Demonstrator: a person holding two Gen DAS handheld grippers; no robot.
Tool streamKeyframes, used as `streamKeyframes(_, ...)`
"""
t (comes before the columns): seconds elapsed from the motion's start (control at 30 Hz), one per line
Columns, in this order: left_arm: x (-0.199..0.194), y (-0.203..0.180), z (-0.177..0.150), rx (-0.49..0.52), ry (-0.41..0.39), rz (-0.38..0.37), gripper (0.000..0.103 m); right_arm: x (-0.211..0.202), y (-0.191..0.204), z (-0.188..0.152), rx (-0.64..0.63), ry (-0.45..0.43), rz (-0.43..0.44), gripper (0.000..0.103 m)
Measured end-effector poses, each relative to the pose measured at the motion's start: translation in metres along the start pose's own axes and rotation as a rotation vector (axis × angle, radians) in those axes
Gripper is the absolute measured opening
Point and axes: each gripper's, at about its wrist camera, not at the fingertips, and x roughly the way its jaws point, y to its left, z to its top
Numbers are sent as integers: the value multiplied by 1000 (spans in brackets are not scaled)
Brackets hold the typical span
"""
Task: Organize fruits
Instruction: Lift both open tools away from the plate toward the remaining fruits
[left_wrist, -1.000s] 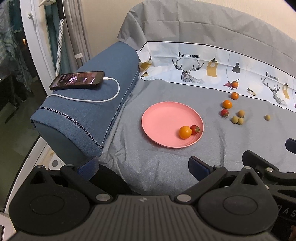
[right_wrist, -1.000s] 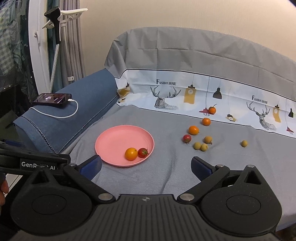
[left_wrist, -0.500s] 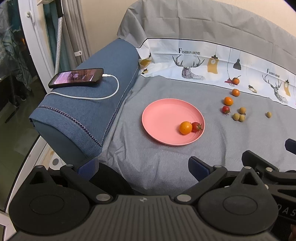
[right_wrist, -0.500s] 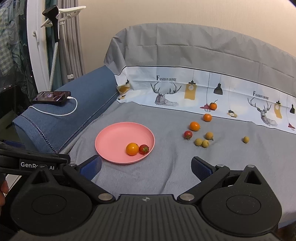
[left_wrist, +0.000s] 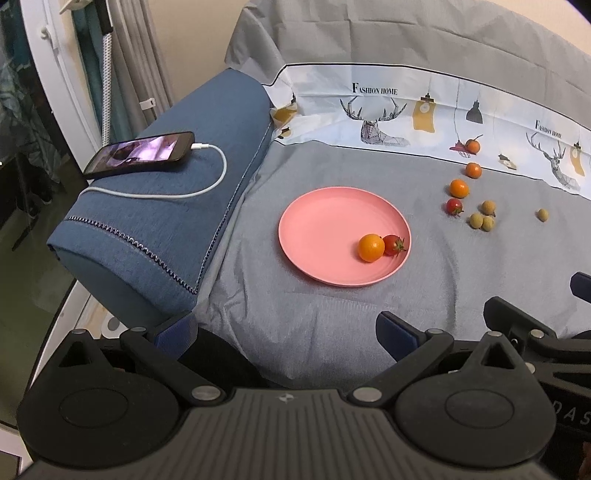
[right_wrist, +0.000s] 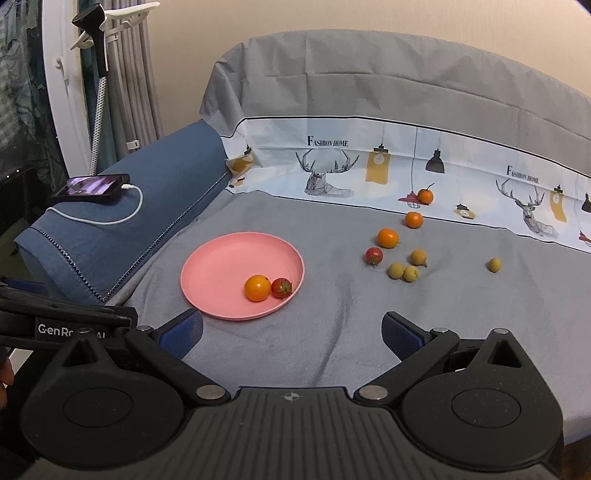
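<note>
A pink plate (left_wrist: 325, 221) (right_wrist: 221, 266) lies on the grey sofa cover, holding an orange fruit (left_wrist: 371, 247) (right_wrist: 257, 287) and a red cherry tomato (left_wrist: 393, 245) (right_wrist: 281, 287) side by side. Right of the plate lie loose fruits: several oranges (left_wrist: 458, 188) (right_wrist: 387, 237), a red tomato (left_wrist: 454, 206) (right_wrist: 373, 255) and small yellowish fruits (left_wrist: 482, 220) (right_wrist: 403, 271), one (right_wrist: 494, 264) apart. My left gripper (left_wrist: 284, 328) is open and holds nothing, well short of the plate. My right gripper (right_wrist: 291, 332) is open too, nothing between its fingers.
A blue armrest (left_wrist: 166, 221) (right_wrist: 122, 229) at the left carries a phone (left_wrist: 140, 153) (right_wrist: 92, 186) on a white charging cable. The printed sofa back (right_wrist: 406, 166) rises behind the fruits. A window frame and curtains stand far left.
Both views have tilted slightly, so the plate and fruits sit a little lower and closer in frame. Nothing was taken hold of; both grippers stay open.
</note>
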Motion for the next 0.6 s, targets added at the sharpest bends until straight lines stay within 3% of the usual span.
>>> streamKeyframes(0.6,23,-21,12,86,39,4,103,22,-28,-1,84,7,-36,102)
